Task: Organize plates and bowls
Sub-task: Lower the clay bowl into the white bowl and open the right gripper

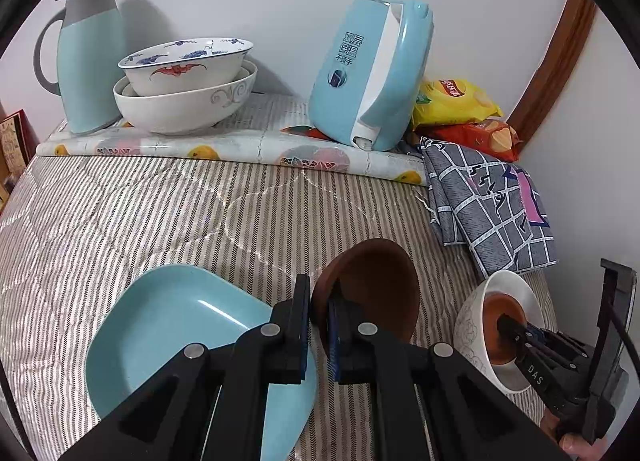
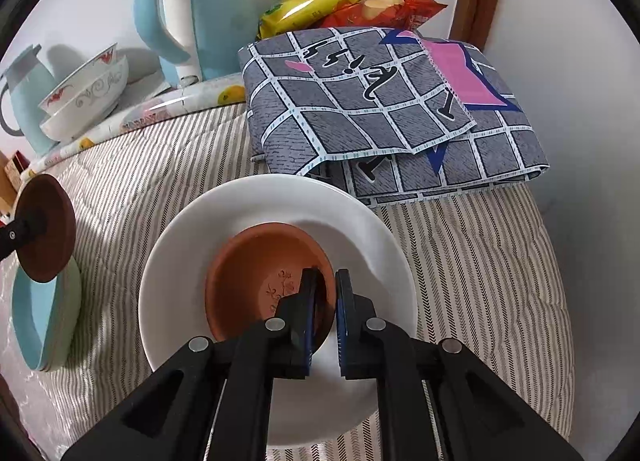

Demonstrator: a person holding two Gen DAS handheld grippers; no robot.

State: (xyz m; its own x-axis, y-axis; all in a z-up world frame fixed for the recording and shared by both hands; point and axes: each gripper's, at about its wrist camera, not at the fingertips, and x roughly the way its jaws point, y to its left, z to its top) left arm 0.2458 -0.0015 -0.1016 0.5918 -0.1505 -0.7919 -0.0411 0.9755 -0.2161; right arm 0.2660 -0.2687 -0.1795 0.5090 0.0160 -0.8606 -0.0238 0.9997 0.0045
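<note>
Left wrist view first: the left gripper [image 1: 319,325] has its fingers pinching the rim of one brown saucer [image 1: 368,285], holding it up on edge above the striped cloth [image 1: 160,213]. At eight o'clock of it lies one light-blue square plate [image 1: 168,325], tilted, its near corner under the gripper's frame. At three o'clock sits one white bowl [image 1: 472,325] with a second, terracotta saucer [image 1: 504,321] inside, the right gripper [image 1: 506,323] reaching into it. Along the far edge, at eleven o'clock, I count two big white bowls nested: the painted bowl [image 1: 184,65] in the plain white bowl [image 1: 180,109]. One blue flask [image 1: 88,57] stands beside them, one blue kettle [image 1: 368,73] at one o'clock, two snack bags [image 1: 456,101] behind it, and one folded grey checked cloth [image 1: 488,201] at two o'clock. The middle of the striped cloth lies open between the far row and the near dishes.

Right wrist view now: the right gripper [image 2: 325,293] is closed on the near rim of the terracotta saucer [image 2: 264,277], which rests inside the white bowl [image 2: 360,229]. The bowl's far rim comes just beside the grey checked cloth [image 2: 380,109]; touching or not, I can't quite tell. At nine o'clock the brown saucer [image 2: 48,229] hangs above the light-blue square plate [image 2: 40,321]. Open cloth runs from ten o'clock back to the nested bowls.
</note>
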